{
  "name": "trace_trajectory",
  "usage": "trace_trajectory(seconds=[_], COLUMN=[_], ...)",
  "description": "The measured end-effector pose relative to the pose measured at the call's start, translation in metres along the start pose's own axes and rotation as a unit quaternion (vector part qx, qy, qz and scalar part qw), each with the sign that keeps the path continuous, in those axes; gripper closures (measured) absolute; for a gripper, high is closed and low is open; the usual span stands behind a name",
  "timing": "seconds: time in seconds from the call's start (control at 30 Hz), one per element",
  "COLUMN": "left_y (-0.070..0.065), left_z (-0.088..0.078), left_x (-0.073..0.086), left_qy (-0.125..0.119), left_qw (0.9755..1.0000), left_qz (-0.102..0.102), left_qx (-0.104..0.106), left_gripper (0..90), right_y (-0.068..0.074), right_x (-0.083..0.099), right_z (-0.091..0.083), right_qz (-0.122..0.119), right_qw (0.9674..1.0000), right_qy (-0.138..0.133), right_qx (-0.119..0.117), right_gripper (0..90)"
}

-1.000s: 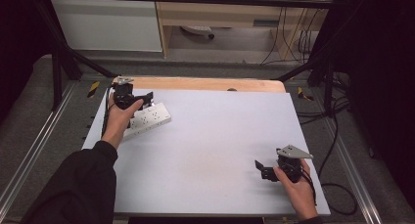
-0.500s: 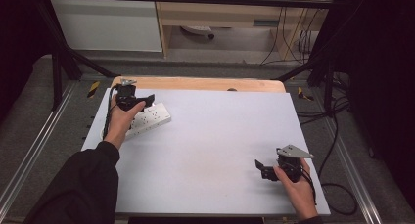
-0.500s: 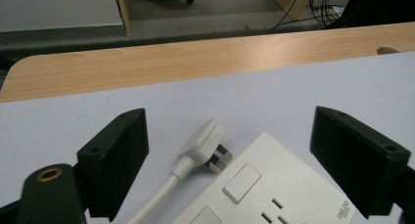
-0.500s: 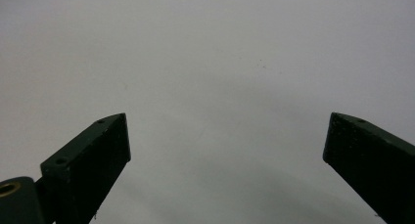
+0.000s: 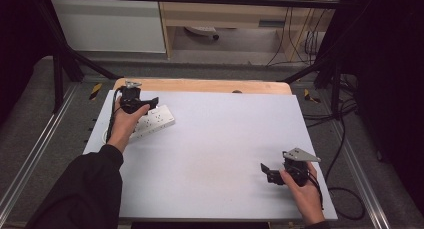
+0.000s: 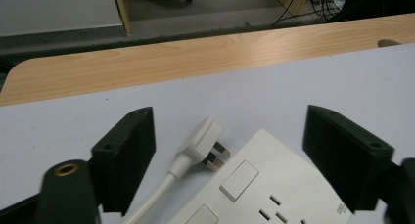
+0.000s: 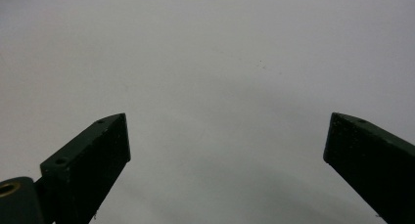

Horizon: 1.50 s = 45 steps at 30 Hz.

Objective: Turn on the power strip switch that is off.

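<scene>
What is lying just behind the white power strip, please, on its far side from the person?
Behind the power strip lies its white plug, pins touching or nearly touching the strip's edge, cable trailing back. Beyond is bare white table. The left gripper covers the strip's near end.

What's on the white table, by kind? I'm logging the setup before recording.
Power strips: 1, the white power strip, far left.
Plugs: 1, the white plug on its cord, beside the strip.
Grippers: 2, left gripper and right gripper, both open.
Total: 4
</scene>
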State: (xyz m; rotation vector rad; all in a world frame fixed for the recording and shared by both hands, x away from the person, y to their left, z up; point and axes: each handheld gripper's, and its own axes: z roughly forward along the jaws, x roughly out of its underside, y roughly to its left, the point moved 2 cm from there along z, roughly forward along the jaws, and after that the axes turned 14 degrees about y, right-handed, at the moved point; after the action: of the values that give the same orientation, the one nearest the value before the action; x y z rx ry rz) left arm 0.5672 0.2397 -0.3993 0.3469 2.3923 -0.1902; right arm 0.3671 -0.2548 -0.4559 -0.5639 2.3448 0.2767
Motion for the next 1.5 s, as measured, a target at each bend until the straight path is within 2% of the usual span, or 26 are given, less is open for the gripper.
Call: trace_trajectory(seconds=[0.07, 0.2, 0.37, 0.47, 0.53, 0.6, 0.67, 0.87, 1.1, 1.5], left_y=[-0.0005, 0.0004, 0.0018, 0.0016, 0.001, -0.0007, -0.0022, -0.0016, -0.0004, 0.0003], left_z=[0.0003, 0.0015, -0.0006, -0.001, -0.0012, -0.0001, 0.0008, -0.0029, -0.0011, 0.0049], left_x=[0.0005, 0.0021, 0.0026, 0.0026, 0.0026, 0.0031, 0.0034, 0.0037, 0.0048, 0.0097], left_qy=[0.005, 0.016, 0.014, 0.016, 0.017, 0.019, 0.019, 0.011, 0.008, 0.025], left_qw=[1.0, 0.9998, 0.9999, 0.9999, 0.9998, 0.9998, 0.9998, 0.9997, 0.9996, 0.9991], left_qz=[0.006, 0.009, 0.001, -0.002, -0.006, -0.001, 0.004, -0.004, 0.001, 0.006], left_qx=[-0.002, -0.002, -0.004, -0.003, 0.005, 0.01, 0.008, 0.022, 0.028, 0.033], left_gripper=[26.4, 29.2, 36.3, 41.8, 47.4, 53.1, 55.1, 62.2, 68.6, 78.6], right_y=[0.0001, 0.0003, -0.0001, -0.0001, -0.0001, -0.0002, -0.0004, -0.0007, -0.0004, 0.0002], right_x=[0.0, -0.0002, -0.0002, -0.0003, -0.0003, -0.0002, -0.0002, -0.0006, -0.0008, -0.0008], right_z=[0.0001, 0.001, 0.0006, 0.0007, 0.0004, 0.0002, 0.0003, 0.0, -0.0002, 0.0003], right_qz=[0.001, 0.0, 0.0, 0.003, 0.002, 0.002, 0.002, 0.001, 0.003, 0.0], right_qw=[1.0, 1.0, 1.0, 1.0, 1.0, 1.0, 1.0, 1.0, 1.0, 1.0], right_qy=[0.0, 0.001, 0.001, 0.001, 0.0, -0.001, -0.001, -0.001, -0.002, -0.001], right_qx=[0.0, -0.001, 0.001, 0.0, 0.0, 0.001, 0.001, 0.001, 0.0, -0.002], right_gripper=[3.8, 3.9, 3.8, 3.8, 3.8, 3.8, 3.8, 3.8, 3.8, 3.8])
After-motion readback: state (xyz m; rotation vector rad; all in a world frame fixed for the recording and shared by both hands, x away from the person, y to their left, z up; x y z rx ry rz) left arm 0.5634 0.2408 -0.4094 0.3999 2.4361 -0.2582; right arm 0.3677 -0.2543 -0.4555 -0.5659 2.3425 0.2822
